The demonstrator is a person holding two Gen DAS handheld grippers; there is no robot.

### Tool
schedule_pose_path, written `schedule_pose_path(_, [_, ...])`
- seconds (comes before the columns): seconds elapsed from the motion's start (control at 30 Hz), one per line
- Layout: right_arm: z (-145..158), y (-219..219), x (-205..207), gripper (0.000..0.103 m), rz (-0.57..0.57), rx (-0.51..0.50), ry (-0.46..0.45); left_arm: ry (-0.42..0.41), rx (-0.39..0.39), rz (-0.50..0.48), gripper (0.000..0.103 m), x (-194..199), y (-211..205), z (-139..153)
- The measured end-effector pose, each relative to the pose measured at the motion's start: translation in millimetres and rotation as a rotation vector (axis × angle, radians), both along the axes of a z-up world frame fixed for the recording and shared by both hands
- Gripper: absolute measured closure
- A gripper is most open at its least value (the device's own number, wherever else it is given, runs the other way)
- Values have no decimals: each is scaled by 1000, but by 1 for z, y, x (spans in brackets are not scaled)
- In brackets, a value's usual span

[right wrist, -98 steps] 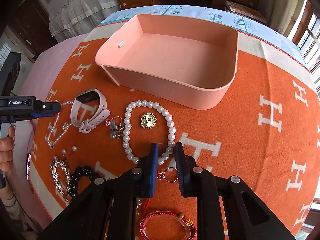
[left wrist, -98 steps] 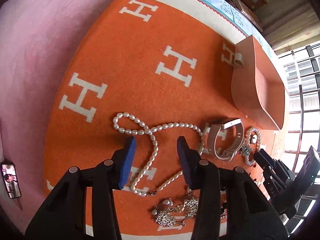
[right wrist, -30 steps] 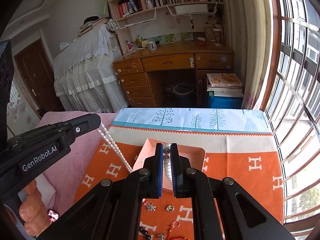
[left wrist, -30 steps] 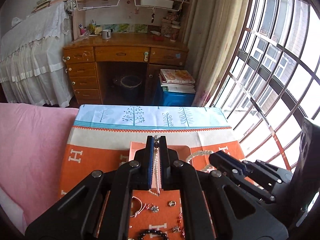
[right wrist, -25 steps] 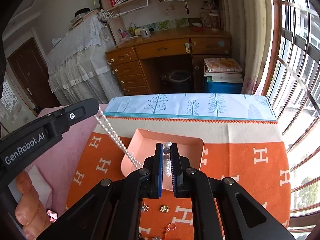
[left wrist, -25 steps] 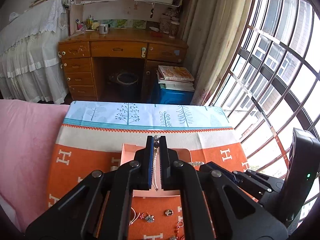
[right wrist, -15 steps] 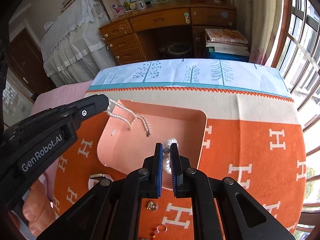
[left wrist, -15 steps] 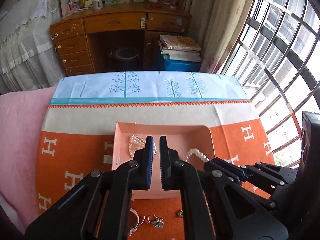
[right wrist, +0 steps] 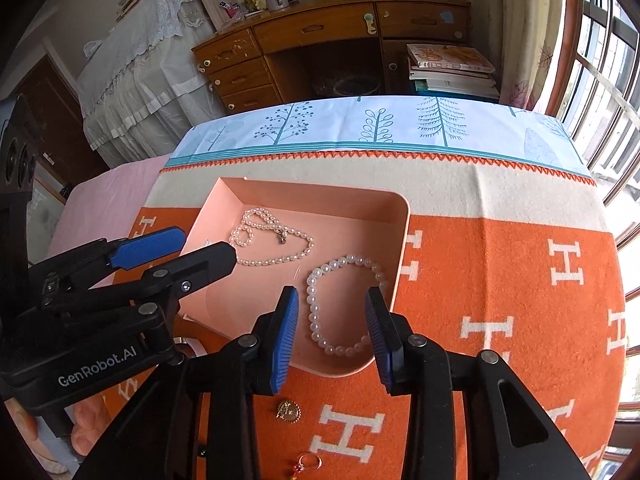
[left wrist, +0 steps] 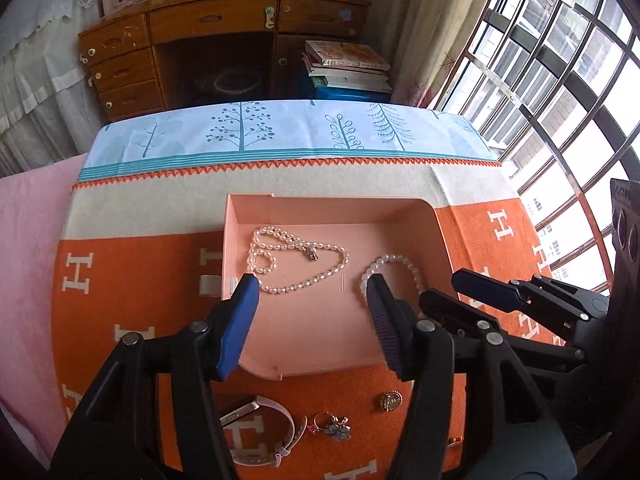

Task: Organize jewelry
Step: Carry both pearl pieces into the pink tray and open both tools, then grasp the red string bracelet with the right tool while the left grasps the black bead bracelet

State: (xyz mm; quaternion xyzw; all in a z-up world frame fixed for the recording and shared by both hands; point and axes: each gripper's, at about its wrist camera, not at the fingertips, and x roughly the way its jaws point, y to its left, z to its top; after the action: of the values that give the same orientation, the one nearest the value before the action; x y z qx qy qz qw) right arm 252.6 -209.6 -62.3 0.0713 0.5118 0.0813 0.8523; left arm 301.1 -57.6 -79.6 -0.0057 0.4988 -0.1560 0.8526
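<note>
**Dropping pearls in the tray**

Looking along my left claw [left wrist: 312, 292], I see its blue pads standing wide apart, nothing pressed between them; the jaws have just been opening. Between and above the pads in the frame, the long necklace [left wrist: 296, 260] lies loose on the floor of the pink tray [left wrist: 328, 204], looped on itself at its left end, its clasp near the middle of the top run.

My right claw [right wrist: 332, 308] is parted too, more narrowly, and has also just been opening. The bracelet [right wrist: 344, 304] lies flat in the tray's near right corner, ringed between the two pads in the frame; I cannot tell whether the pads touch it. In this view the necklace sits up and left of the bracelet, the two apart.

The tray rests on an orange blanket [right wrist: 500, 300] with white H marks, centre of both frames. Below the tray, lower centre of the left view, lie a watch [left wrist: 260, 432], a flower charm [left wrist: 338, 430] and a gold brooch [left wrist: 390, 400]. The right view shows the brooch below the claw, with a ring [right wrist: 308, 462] at the bottom edge.

At lower left of the right view, fingers [right wrist: 86, 424] grip the left handle.
</note>
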Motion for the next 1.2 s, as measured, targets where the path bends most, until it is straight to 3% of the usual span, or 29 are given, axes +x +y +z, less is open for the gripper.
schedule_pose_path(0.13, [14, 2, -11, 68, -3, -6, -57, -19, -43, 11, 50, -12, 13, 13])
schedule_pose_path(0.4, [38, 7, -40, 68, 10, -26, -166, -112, -8, -6, 50, -46, 33, 35])
schedule_pose_path(0.6, [51, 10, -71, 68, 41, -63, -180, -19, -8, -43, 50, -69, 42, 38])
schedule_pose_path(0.73, [55, 15, -94, 65, 61, -103, -160, -70, 41, -59, 50, -95, 45, 46])
schedule_pose_path(0.8, [57, 17, -107, 50, 74, -101, -154, -87, 54, -63, 50, -109, 46, 52])
schedule_pose_path(0.87, [59, 18, -122, 45, 78, -95, -167, -95, 39, -64, 50, -121, 49, 57])
schedule_pose_path(1.03, [64, 18, -157, 45, 81, -83, -174, -114, 64, -66, 50, -149, 50, 66])
schedule_pose_path(1.2, [60, 15, -187, 45, 73, -77, -155, -81, 94, -73, 50, -172, 49, 54])
